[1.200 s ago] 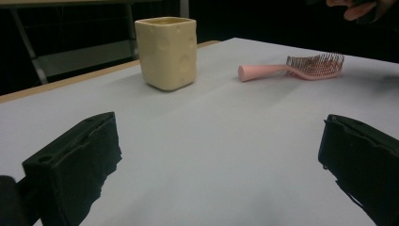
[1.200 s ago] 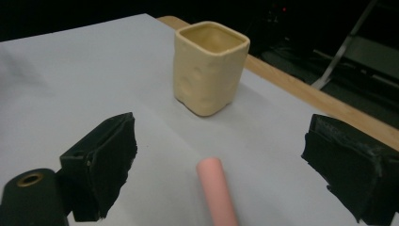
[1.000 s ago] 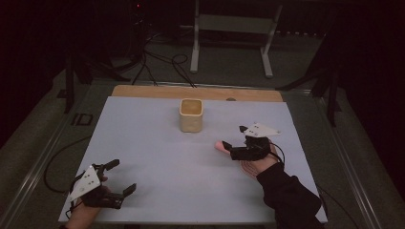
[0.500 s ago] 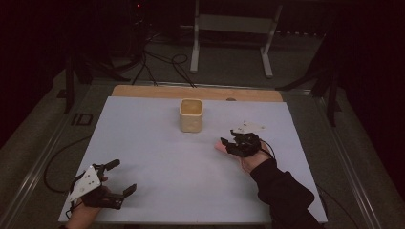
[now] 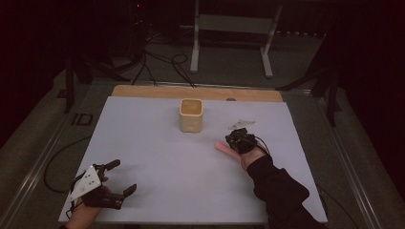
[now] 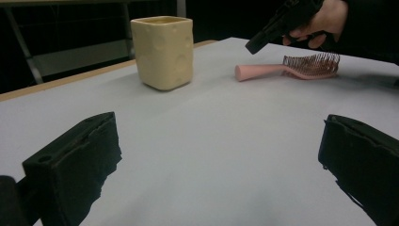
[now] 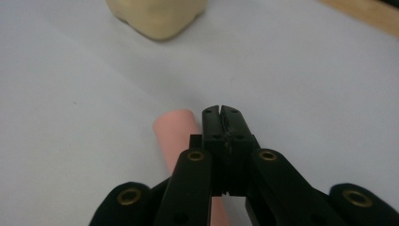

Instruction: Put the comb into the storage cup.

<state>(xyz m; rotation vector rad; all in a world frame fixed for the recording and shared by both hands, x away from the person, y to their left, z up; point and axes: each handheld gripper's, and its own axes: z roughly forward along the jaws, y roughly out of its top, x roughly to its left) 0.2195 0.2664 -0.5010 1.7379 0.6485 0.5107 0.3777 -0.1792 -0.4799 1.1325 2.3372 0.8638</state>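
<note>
The pink hairbrush [image 6: 291, 68] lies flat just under the right gripper [image 7: 220, 110], whose jaws are pressed together, empty. It looks light, stiff, slightly slippery; best gripped across the handle. The left gripper [image 5: 120, 177] gapes wide.

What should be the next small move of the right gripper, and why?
Probably open the right gripper: its fingers are pressed together above the pink hairbrush, holding nothing. The brush lies flat on the table, so the fingers must part before straddling the handle.
</note>
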